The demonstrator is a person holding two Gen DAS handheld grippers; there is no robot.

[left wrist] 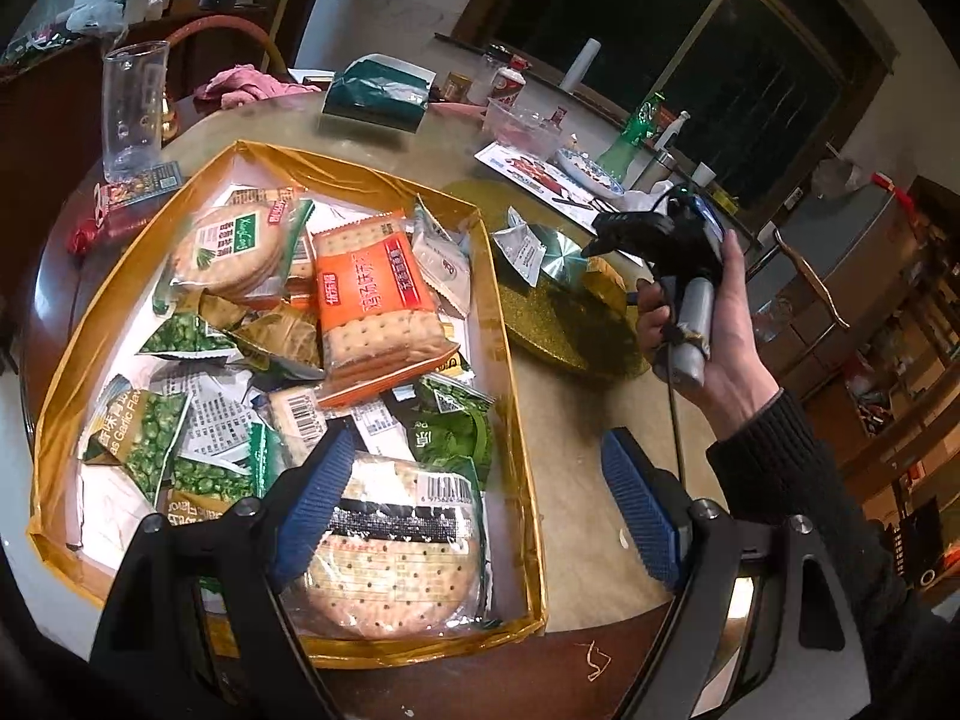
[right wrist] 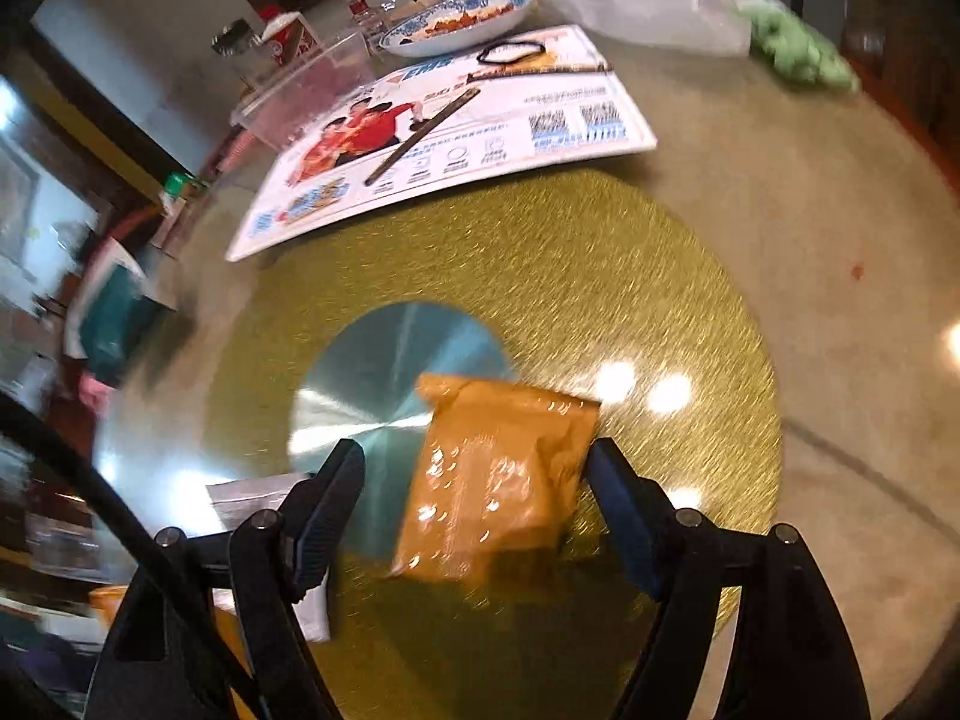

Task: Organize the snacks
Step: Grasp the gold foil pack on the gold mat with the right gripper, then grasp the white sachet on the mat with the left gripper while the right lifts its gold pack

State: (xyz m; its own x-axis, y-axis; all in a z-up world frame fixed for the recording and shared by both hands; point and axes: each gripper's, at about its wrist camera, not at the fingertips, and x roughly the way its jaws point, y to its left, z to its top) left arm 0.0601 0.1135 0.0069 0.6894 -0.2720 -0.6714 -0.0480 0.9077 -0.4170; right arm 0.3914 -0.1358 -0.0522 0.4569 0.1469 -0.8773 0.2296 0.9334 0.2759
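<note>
A: Snacks first. Most sit in the gold-rimmed tray (left wrist: 384,177) on the round table (left wrist: 600,480). Readable print: green pea packet (left wrist: 144,438) says "Garlic Flav", cut off. Orange cracker pack (left wrist: 372,294) has white Chinese characters, can't read them properly. Round cracker pack (left wrist: 231,249) carries a green label, text too small. Another round cracker pack (left wrist: 390,546) at the near end shows a barcode.

B: Left gripper (left wrist: 480,516)?

A: Hangs over the tray's near right corner, tilted down. Blue pads wide apart, nothing between them. One finger is above the barcode pack, the other is outside the tray rim over bare table.

B: Right gripper (right wrist: 480,504)?

A: Points steeply down at the gold glitter mat (right wrist: 600,252) with its silver centre disc (right wrist: 372,372). Orange snack packet (right wrist: 498,480) lies on the mat between the fingers. Jaws nearly full width and opening; pads look clear of the packet, though its right edge sits close to the right finger. No legible writing on it, blurred.

B: Hand pose?

A: In the left view the right hand (left wrist: 720,324) wraps the gripper handle, dark sleeve (left wrist: 798,480) reaching in from the right, over the mat beside the tray.

B: Other print?

A: Flyer (right wrist: 456,138) beyond the mat has QR codes and people in red. Silver sachet (left wrist: 522,249) on the mat, text unreadable.
</note>
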